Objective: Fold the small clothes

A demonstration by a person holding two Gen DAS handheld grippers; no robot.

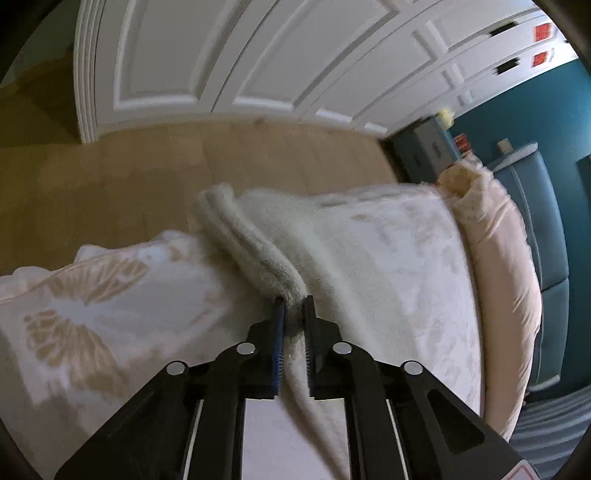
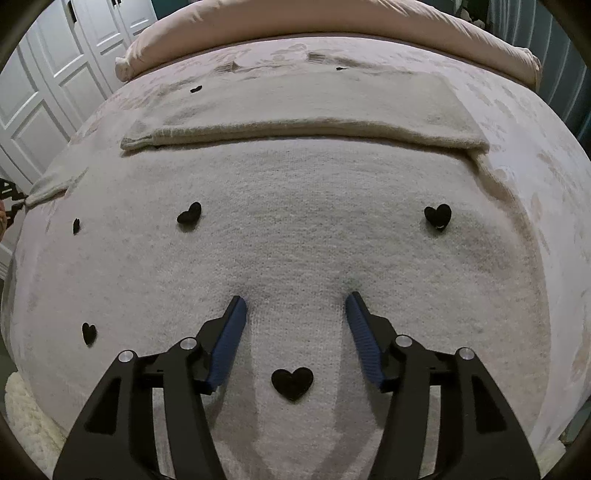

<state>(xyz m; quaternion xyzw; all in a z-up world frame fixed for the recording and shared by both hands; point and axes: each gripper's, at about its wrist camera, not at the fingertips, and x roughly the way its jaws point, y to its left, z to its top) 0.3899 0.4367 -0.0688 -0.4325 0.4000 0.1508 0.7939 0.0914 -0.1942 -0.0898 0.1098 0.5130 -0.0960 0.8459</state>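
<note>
A cream fuzzy sweater with black hearts lies spread on the bed. One sleeve is folded flat across its far part. My right gripper is open, its blue-padded fingers resting on the knit body, empty. In the left wrist view my left gripper is shut on a fold of the cream sweater, which rises in a ridge ahead of the tips over the bed's edge.
The bed has a pale floral cover and a pink duvet at its far end. White panelled wardrobe doors stand beyond a wooden floor. A teal wall and a teal cabinet are at the right.
</note>
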